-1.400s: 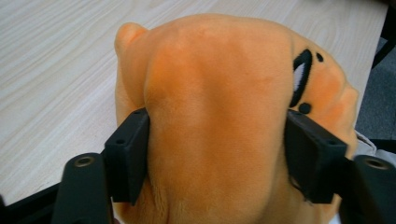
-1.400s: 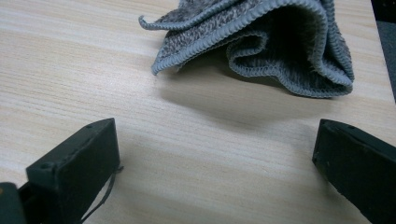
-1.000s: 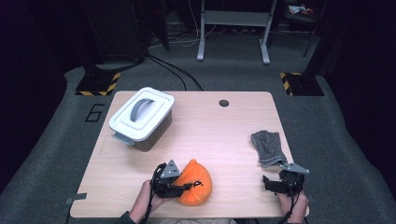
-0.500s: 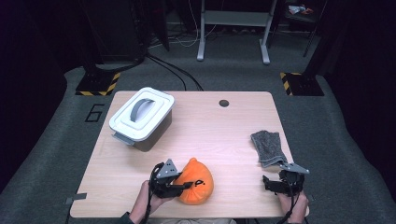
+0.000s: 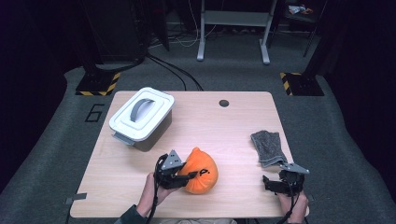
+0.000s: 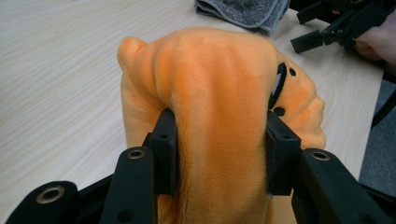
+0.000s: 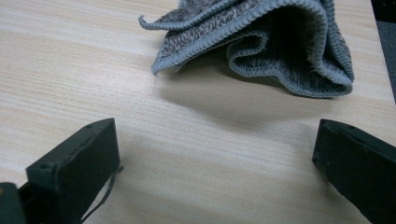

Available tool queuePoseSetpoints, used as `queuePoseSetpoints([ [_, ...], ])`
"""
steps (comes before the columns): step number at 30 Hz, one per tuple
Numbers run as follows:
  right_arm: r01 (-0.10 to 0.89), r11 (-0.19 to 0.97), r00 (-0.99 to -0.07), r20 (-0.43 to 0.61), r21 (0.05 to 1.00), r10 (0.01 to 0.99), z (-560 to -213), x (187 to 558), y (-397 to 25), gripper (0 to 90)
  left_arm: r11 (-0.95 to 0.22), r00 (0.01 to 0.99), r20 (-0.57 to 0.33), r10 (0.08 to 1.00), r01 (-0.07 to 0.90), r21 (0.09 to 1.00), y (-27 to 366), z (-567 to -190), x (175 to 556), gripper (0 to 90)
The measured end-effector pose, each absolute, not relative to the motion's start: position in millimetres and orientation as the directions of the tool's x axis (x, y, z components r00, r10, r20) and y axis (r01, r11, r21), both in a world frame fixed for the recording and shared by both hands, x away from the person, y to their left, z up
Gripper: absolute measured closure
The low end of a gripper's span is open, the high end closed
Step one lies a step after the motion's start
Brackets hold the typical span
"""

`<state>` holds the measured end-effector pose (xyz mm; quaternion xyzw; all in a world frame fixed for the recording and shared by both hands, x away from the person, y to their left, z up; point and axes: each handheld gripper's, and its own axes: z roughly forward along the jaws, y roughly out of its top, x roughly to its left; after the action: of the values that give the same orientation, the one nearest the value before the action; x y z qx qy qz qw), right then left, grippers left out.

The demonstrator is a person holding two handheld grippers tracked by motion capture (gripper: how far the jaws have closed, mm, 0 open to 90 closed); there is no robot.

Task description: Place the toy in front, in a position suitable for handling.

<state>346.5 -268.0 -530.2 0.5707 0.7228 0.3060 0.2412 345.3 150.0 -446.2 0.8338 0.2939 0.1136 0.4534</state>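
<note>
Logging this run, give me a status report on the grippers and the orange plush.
Left gripper shut on orange plush. Right gripper open, short of grey cloth. Lidded bin beyond, clear.

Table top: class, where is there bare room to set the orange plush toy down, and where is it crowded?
Free: the middle of the table, between lidded bin and grey cloth. Crowded: near edge by orange plush toy, clamped in left gripper, and open right gripper.

One legible mark: numeral "6" (image 5: pixel 95 113) in dark strokes on the grey floor carpet (image 5: pixel 56 140), just left of the bench (image 5: pixel 233 126); no other readable text, label or brand.
</note>
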Motion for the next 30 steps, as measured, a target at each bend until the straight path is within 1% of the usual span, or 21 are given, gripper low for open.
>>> queuePoseSetpoints([
  [9,0.678,0.161,-0.232,0.001,0.718,0.973,-530.2,346.5,-268.0,0.0,-0.413,0.780,-0.065,0.622,0.398,0.819,134.0,-447.9,358.6,56.1],
  [20,0.678,0.161,-0.232,0.001,0.718,0.973,-530.2,346.5,-267.9,0.0,-0.383,0.737,-0.053,0.674,0.410,0.828,112.8,-445.3,372.4,55.8],
  [30,0.677,0.161,-0.232,0.000,0.718,0.973,-530.3,346.5,-267.9,0.0,-0.341,0.683,-0.056,0.729,0.432,0.835,107.5,-446.1,384.5,55.4],
])
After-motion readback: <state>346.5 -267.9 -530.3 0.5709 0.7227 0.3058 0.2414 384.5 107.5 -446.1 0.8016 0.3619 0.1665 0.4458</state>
